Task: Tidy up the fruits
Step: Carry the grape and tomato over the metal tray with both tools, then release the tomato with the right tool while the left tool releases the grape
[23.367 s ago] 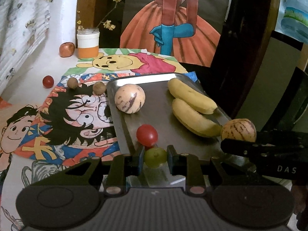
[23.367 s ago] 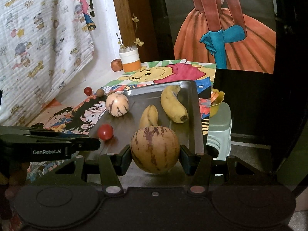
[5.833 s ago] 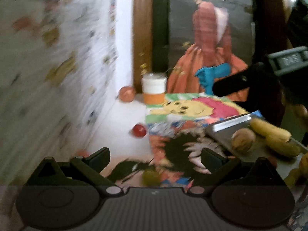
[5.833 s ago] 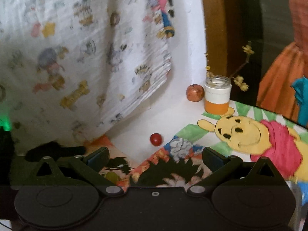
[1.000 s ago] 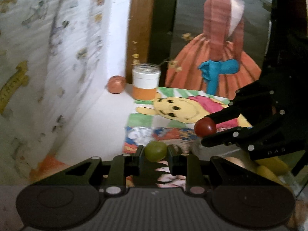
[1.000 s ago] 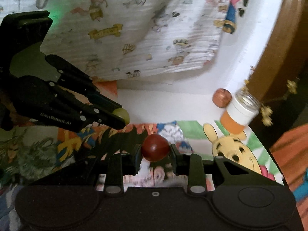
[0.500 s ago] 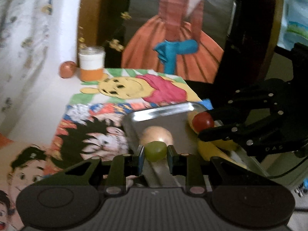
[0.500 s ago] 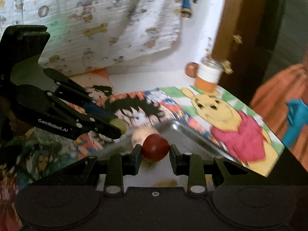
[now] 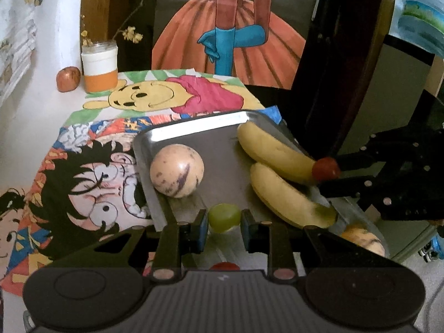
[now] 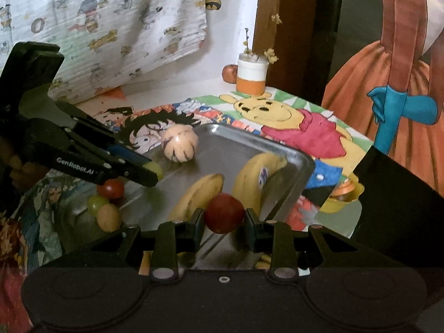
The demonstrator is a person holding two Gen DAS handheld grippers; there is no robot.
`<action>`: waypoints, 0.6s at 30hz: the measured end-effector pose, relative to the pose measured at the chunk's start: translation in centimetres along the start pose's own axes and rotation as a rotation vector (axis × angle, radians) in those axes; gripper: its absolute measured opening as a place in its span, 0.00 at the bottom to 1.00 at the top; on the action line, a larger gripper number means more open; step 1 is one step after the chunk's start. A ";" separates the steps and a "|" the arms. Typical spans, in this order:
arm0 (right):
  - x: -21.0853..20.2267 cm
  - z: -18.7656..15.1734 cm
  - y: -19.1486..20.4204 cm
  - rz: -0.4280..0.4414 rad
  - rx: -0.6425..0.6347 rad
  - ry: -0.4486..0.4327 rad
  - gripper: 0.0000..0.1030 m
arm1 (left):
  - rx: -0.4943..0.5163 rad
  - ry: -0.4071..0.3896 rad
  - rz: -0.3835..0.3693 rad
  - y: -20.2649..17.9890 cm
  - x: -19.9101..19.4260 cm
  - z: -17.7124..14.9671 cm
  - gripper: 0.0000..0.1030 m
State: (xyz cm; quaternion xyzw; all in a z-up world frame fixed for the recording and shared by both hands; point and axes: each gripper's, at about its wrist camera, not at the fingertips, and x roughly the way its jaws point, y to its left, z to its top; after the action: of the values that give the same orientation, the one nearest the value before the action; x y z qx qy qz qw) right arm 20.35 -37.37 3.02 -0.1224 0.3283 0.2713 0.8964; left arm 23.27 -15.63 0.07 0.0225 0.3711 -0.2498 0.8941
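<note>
My left gripper (image 9: pixel 224 219) is shut on a green grape (image 9: pixel 224 217) just above the near part of the metal tray (image 9: pixel 194 127). My right gripper (image 10: pixel 224 217) is shut on a red cherry tomato (image 10: pixel 224 213), held over the two bananas (image 10: pixel 202 194); the left wrist view shows that tomato (image 9: pixel 325 168) beside the bananas (image 9: pixel 280 191). A striped pale melon (image 9: pixel 177 170) lies at the tray's far left. In the right wrist view a red tomato (image 10: pixel 111 188), a green grape (image 10: pixel 95 204) and a tan fruit (image 10: pixel 108 216) cluster at the tray's near left corner.
The tray rests on cartoon-print paper mats (image 9: pixel 172 98). A white and orange jar (image 9: pixel 100 68) with dried flowers and a reddish fruit (image 9: pixel 68 79) stand at the back by the wall. A yellow bowl (image 10: pixel 342 197) sits on a stool beyond the table's right edge.
Both grippers have swung from over the mats to over the tray and dropped lower, each still holding its fruit. The right gripper rolled level.
</note>
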 end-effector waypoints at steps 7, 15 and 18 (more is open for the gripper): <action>0.3 -0.5 0.2 0.003 0.029 -0.005 0.32 | -0.012 0.031 0.014 -0.1 0.4 -0.3 0.27; 0.3 -0.7 0.1 0.004 0.052 -0.017 0.32 | -0.016 0.036 0.013 0.0 0.6 -0.3 0.28; 0.2 -0.8 0.1 -0.001 0.071 -0.025 0.33 | -0.025 0.037 0.016 -0.1 0.5 -0.3 0.28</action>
State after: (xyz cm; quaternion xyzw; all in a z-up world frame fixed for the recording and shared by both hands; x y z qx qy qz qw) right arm 20.07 -37.53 2.29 -0.0875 0.3262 0.2604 0.9045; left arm 23.39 -15.88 -0.47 0.0189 0.3904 -0.2374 0.8893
